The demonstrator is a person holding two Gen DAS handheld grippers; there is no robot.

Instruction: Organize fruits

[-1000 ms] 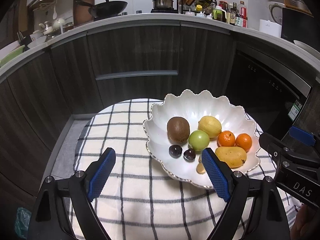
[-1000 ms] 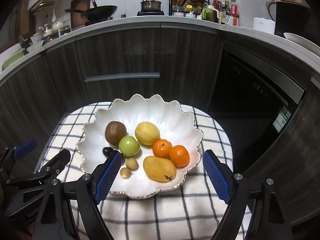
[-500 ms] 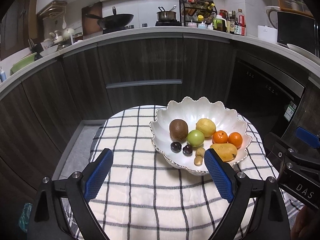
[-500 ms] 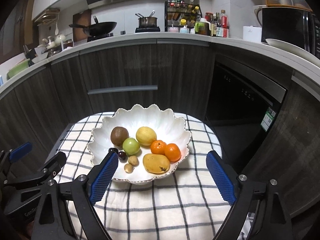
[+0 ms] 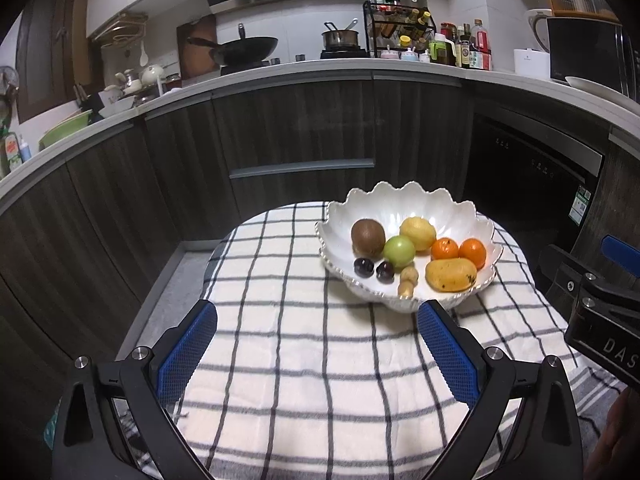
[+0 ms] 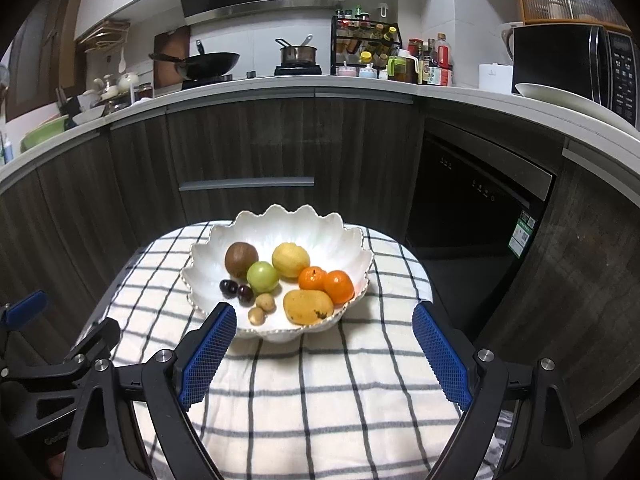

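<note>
dim indoor light, fisheye warp w/ dark corners, sharp centre.

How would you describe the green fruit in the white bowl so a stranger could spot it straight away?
Find the white scalloped bowl on the checked cloth. In its middle sits the round green fruit, between the brown kiwi and the yellow lemon. It is the only green thing in the bowl.

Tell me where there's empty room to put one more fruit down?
The cloth is bare left of the bowl and in front of it. Inside the bowl, the back half is free; the front is crowded, from cherries to oranges.
</note>
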